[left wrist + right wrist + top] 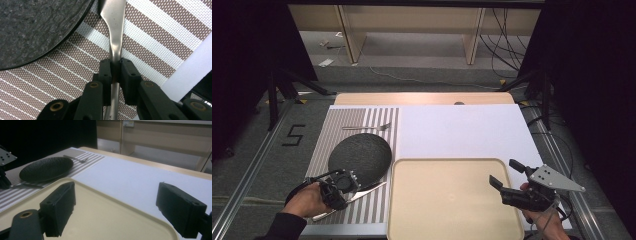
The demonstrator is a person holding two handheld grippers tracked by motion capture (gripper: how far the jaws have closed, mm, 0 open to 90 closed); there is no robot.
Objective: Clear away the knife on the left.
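In the high view, the left gripper (346,192) was at the near left of the table, over the striped placemat (324,145), and its jaws were pinching the handle of a table knife (371,188). The knife lay flat, just beside the near edge of the black plate (360,154); its long axis ran from near-left to far-right, with the blade toward the beige tray (412,220). A fork (367,128) lay beyond the plate. The right gripper (507,176) hovered over the right part of the tray, jaws spread and empty. In the left gripper view, the pads (106,70) pressed on the narrow handle, and the blade pointed away, past the plate rim (72,30). I judge that the grasp was made, while lifting and placing were not yet done. In the right gripper view, the jaws stood wide apart above the tray (105,210), and nothing was between them.
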